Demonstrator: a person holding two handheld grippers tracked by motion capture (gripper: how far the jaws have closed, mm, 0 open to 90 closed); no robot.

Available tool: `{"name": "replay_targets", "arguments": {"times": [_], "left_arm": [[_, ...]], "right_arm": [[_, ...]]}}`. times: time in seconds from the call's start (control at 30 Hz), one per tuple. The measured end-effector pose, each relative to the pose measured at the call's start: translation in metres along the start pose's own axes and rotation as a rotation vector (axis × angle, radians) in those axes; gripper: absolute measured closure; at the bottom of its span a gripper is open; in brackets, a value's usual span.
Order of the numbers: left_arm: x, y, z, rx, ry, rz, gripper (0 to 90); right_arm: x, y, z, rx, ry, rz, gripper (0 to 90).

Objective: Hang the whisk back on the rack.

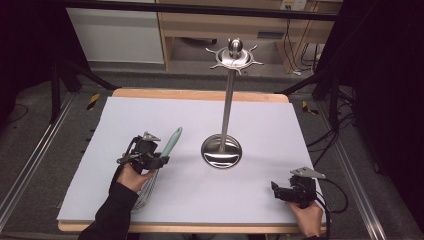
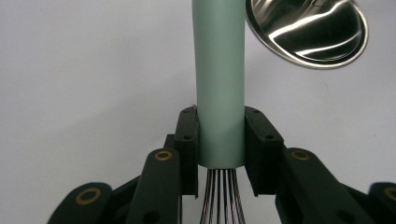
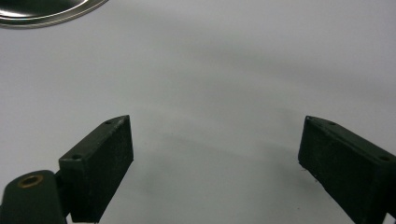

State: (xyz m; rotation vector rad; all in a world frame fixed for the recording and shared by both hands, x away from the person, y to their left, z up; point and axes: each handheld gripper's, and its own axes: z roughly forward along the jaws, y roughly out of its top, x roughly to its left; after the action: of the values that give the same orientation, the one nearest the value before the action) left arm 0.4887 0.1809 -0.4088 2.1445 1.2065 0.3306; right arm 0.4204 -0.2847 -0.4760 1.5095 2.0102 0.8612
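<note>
Mint-green-handled wire whisk (image 1: 171,142), judged light and springy, is clenched by the left claw (image 2: 220,140) at the handle's base; right claw (image 3: 215,158) is released.

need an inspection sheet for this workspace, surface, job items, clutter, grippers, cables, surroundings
surface: white sheet over a wooden table.
job's things: whisk with a pale green handle, its wires at the near end; steel stand with a round base and a ring of hooks on top, upright mid-table, nothing hanging on it.
clutter: nothing seen.
grippers: left gripper shut on the whisk handle just above the wires; right gripper open, nothing between the jaws, at the near right of the sheet.
cables: one trails from each gripper; more lie on the floor at right.
surroundings: dark frame bars, grey floor, wooden shelving behind.
</note>
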Motion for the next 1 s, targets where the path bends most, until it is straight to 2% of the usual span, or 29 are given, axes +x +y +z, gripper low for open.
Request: {"name": "replay_targets", "arguments": {"times": [0.27,0.33,0.53,0.83,1.0], "left_arm": [[0.002,-0.008,-0.015,-0.078,-0.01,-0.011,68.6],[0.002,-0.012,-0.022,-0.124,-0.007,-0.017,68.6],[0.008,-0.017,-0.034,-0.187,-0.006,-0.035,68.6],[0.015,-0.027,-0.057,-0.256,0.012,-0.058,68.6],[0.012,-0.027,-0.066,-0.295,0.009,-0.047,68.6]], "right_arm": [[0.0,0.0,0.0,-0.005,-0.003,0.001,10.7],[0.0,0.0,0.0,-0.004,-0.003,0.0,10.7],[0.0,-0.001,-0.001,-0.005,-0.004,0.007,10.7],[0.0,-0.002,-0.002,-0.005,-0.001,0.005,10.7],[0.0,-0.002,-0.002,-0.004,0.0,0.008,10.7]]}}
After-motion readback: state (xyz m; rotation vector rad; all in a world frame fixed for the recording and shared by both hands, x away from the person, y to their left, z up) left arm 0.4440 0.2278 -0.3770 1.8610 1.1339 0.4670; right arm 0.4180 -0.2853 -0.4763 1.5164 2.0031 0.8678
